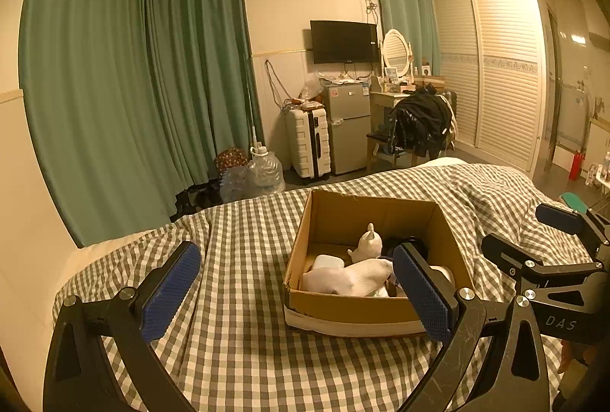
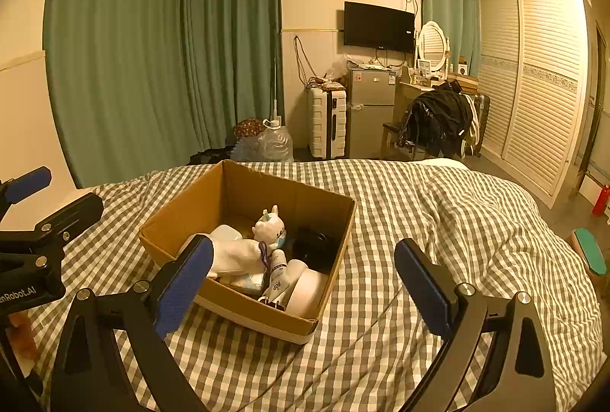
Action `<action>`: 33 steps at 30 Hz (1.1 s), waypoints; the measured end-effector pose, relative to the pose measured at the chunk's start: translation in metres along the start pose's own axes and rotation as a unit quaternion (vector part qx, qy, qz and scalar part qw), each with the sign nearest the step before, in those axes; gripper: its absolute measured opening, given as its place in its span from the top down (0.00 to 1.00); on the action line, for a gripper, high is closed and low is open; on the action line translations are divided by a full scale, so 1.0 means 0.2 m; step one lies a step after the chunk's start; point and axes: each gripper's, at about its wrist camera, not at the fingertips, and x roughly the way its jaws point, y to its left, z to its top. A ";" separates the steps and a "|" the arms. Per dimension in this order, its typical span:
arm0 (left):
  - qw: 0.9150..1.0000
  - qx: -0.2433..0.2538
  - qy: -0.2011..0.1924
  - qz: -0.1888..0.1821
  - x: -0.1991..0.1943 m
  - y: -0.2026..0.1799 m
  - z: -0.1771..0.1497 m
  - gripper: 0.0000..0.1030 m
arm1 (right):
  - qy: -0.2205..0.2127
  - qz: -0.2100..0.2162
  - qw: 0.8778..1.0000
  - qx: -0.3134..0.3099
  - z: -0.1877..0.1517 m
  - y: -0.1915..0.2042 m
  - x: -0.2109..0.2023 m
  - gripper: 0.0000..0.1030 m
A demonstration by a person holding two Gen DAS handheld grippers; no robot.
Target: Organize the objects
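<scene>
An open cardboard box [image 1: 343,309] [image 2: 267,313] sits on the checked bed cover. In it lie a white unicorn toy [image 2: 270,227] [image 1: 368,246], a white sock [image 2: 238,257] [image 1: 354,276], a tube [image 2: 278,276], a white round container [image 2: 307,292] and a black item [image 2: 316,246]. My left gripper [image 1: 301,297] is open and empty, just in front of the box. My right gripper [image 2: 305,292] is open and empty, near the box's front right corner. Each gripper also shows in the other's view: the right [image 1: 533,232], the left [image 2: 49,194].
The bed cover [image 2: 438,206] spreads right of the box with folds. Beyond the bed stand a white suitcase [image 2: 328,122], a small fridge [image 2: 371,110], a chair with dark clothes [image 2: 438,118], water jugs [image 2: 274,143], green curtains and a wardrobe [image 2: 533,84].
</scene>
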 end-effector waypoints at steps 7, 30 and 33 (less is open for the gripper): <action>1.000 0.009 0.003 -0.005 0.01 -0.01 0.00 0.00 | -0.001 -0.002 1.000 0.007 0.00 -0.01 0.00 0.07; 1.000 0.008 0.008 0.005 0.02 -0.01 -0.01 0.00 | 0.013 -0.004 1.000 0.002 -0.01 0.02 0.04 0.07; 1.000 0.007 0.008 0.008 0.02 -0.01 -0.01 0.00 | 0.015 -0.004 1.000 0.001 -0.02 0.03 0.04 0.07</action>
